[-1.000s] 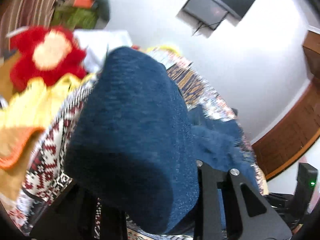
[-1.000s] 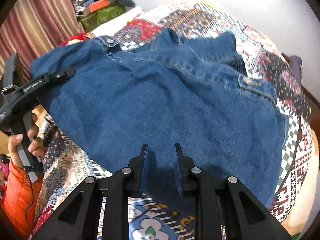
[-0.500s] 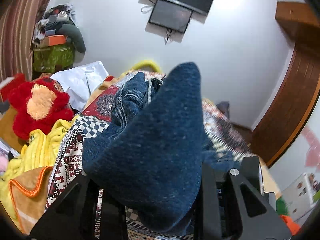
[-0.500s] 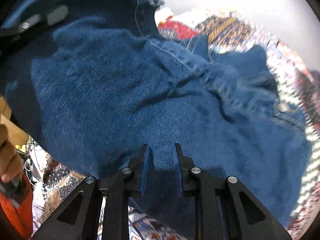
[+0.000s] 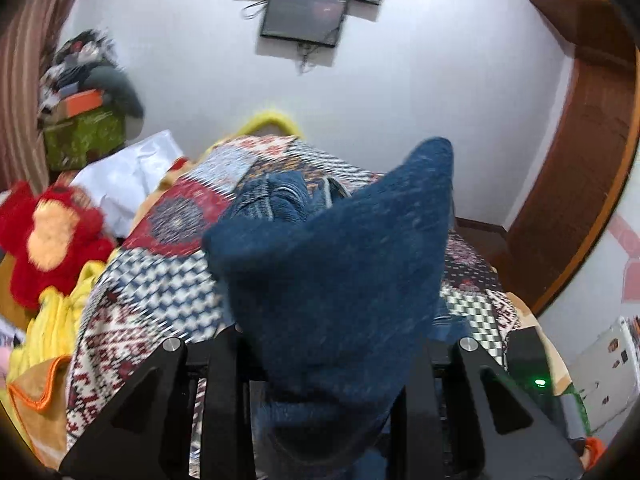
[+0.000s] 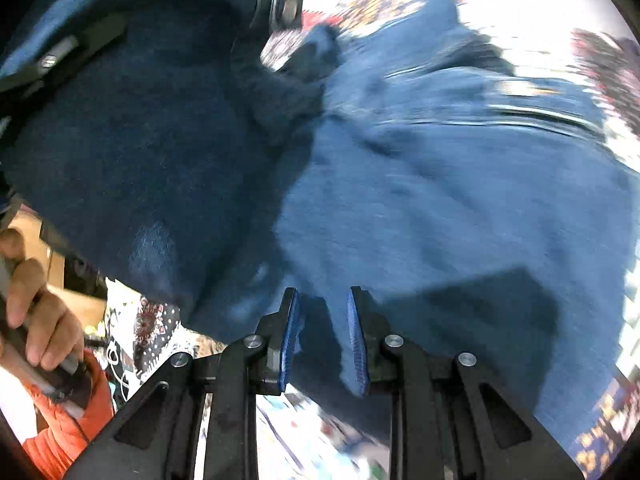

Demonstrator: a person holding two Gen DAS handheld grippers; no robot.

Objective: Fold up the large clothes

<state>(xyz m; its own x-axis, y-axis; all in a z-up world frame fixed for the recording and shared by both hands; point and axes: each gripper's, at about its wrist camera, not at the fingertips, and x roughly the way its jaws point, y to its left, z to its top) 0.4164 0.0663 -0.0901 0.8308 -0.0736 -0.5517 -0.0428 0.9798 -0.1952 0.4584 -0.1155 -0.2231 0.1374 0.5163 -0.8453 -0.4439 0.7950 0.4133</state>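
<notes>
- While both grippers hold the denim garment [image 5: 340, 264] off the patchwork bedspread [image 5: 160, 304], the relation that matters is which way the free cloth runs from each pair of jaws.

- Left wrist view: the left gripper [image 5: 326, 364] has its jaws set narrow and clamped on a thick bunch of the denim. The fabric rises straight ahead of the jaws into a blunt peak, tilted to the jaws' right. More denim lies crumpled beyond the peak, on the bedspread. The weave looks coarse, matte and dark blue, and stiff enough to stand up unsupported. A red plush toy [image 5: 48, 240] and yellow cloth [image 5: 52, 320] sit well off to the jaws' left.

- Right wrist view: the right gripper [image 6: 322, 340] has its blue ribbed pads [image 6: 290, 340] nearly together, pinching an edge of the same garment. Ahead of the jaws the denim spreads as a broad sheet. Its long axis runs from the upper left, where the left gripper's black frame shows, across to the far right. A metal button [image 6: 287, 10] and a stitched seam show at the top, but the picture is blurred. The person's left hand [image 6: 38, 300] grips its handle low on the jaws' left.

- Judgement: the lifted left-hand portion looks the nearer one to carry across, so the fold would turn over toward the right-hand side.
</notes>
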